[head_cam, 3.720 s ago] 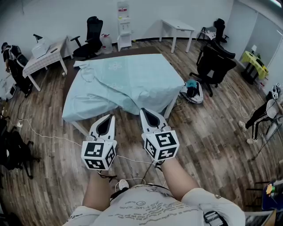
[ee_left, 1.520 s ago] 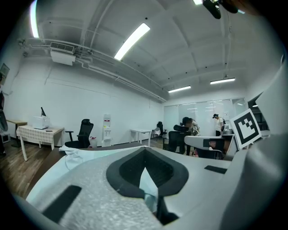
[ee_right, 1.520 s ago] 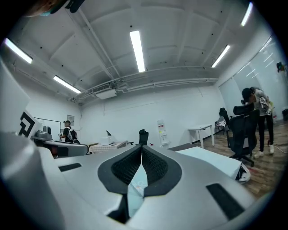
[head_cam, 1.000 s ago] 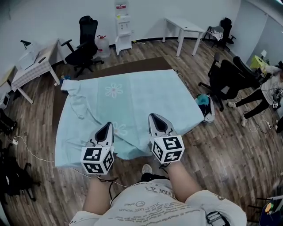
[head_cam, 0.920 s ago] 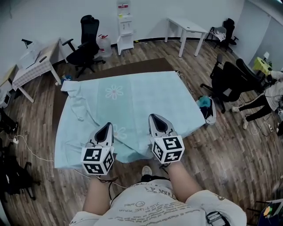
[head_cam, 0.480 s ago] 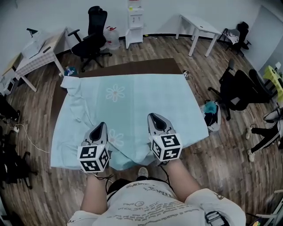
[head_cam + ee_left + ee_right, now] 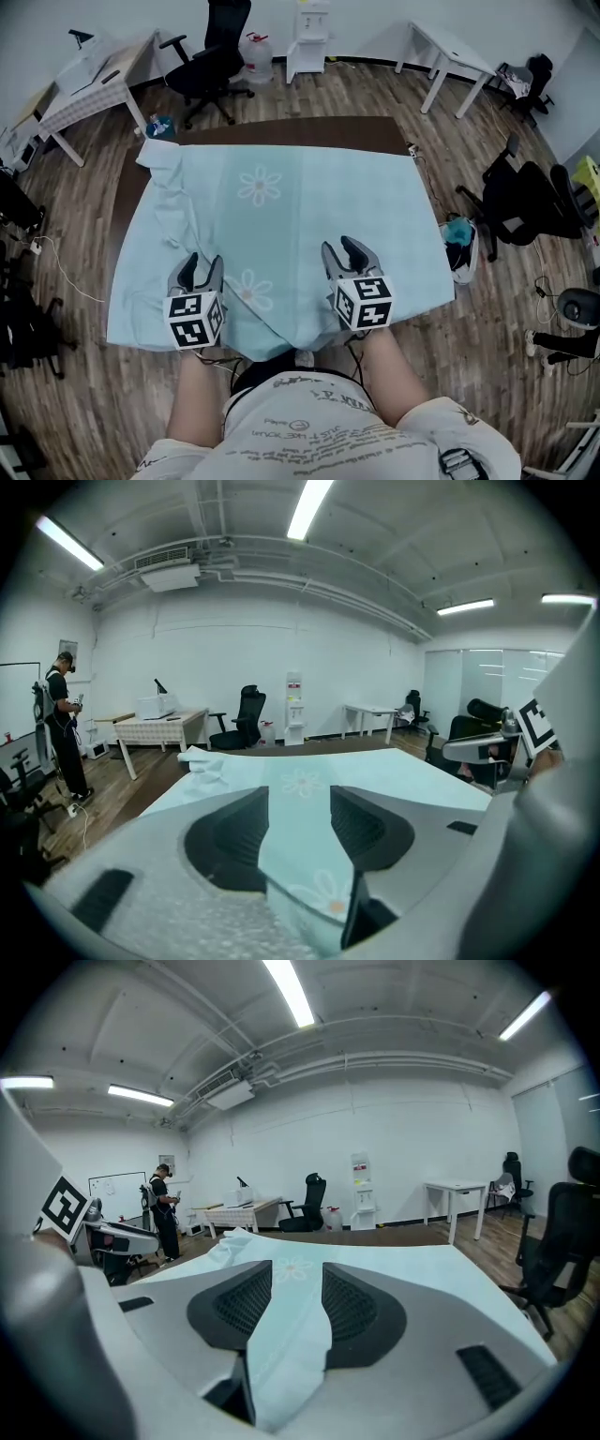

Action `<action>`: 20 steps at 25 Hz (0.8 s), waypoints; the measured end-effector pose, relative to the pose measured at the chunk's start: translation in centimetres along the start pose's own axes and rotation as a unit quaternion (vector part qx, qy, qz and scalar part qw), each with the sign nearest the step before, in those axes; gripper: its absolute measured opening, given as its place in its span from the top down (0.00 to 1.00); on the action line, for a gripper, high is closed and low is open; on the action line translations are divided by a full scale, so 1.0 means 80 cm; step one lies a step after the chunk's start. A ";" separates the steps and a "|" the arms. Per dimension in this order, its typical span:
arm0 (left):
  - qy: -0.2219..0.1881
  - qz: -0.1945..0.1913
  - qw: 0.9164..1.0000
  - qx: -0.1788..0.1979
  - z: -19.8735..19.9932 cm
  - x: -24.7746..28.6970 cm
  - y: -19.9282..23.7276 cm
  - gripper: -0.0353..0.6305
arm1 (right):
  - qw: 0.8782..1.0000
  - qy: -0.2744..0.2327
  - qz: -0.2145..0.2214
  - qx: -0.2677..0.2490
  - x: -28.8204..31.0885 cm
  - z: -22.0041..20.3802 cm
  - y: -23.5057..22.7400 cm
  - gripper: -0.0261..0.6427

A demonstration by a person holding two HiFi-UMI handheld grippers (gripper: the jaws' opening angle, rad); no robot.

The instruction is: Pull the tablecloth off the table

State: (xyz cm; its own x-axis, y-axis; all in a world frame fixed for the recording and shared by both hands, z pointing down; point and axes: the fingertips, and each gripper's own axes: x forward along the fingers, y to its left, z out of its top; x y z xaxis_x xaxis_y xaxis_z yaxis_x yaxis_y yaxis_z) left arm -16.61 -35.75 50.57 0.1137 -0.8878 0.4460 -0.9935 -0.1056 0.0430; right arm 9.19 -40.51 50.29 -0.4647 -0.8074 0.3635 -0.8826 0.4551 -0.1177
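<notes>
A light blue tablecloth (image 7: 309,206) with white flower prints covers the table, bunched at its far left corner (image 7: 161,155). Both grippers hang over its near edge, just ahead of the person's body. The left gripper (image 7: 202,267) has its jaws opening; in the left gripper view a fold of the tablecloth (image 7: 309,874) lies in the gap of this gripper (image 7: 298,794), and the pads do not press it. The right gripper (image 7: 347,253) is opening too. In the right gripper view the tablecloth (image 7: 286,1344) runs loose between the parted jaws of this gripper (image 7: 297,1274).
A dark brown strip (image 7: 281,131) shows past the cloth's far and left edges. Black office chairs (image 7: 217,58) (image 7: 525,202), white tables (image 7: 450,52) (image 7: 89,80) and a water dispenser (image 7: 309,33) ring the room. Cables (image 7: 56,272) trail on the floor. A person (image 7: 64,724) stands far left.
Both pairs of jaws, shut half a second ago, now stand apart. The head view has moved forward over the table, and the left gripper has shifted a little left.
</notes>
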 end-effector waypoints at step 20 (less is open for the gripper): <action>0.196 0.066 0.978 -0.017 -0.155 0.157 0.199 0.40 | 0.968 0.194 -0.162 0.006 0.066 -0.169 -0.246 0.58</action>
State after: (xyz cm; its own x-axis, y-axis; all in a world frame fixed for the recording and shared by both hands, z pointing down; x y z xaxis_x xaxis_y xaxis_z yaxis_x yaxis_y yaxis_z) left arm -31.14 -42.98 67.97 -0.0219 -0.6515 0.7584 -0.9997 0.0203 -0.0114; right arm 25.09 -48.66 66.98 -0.1048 -0.7035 0.7029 -0.9792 0.1963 0.0505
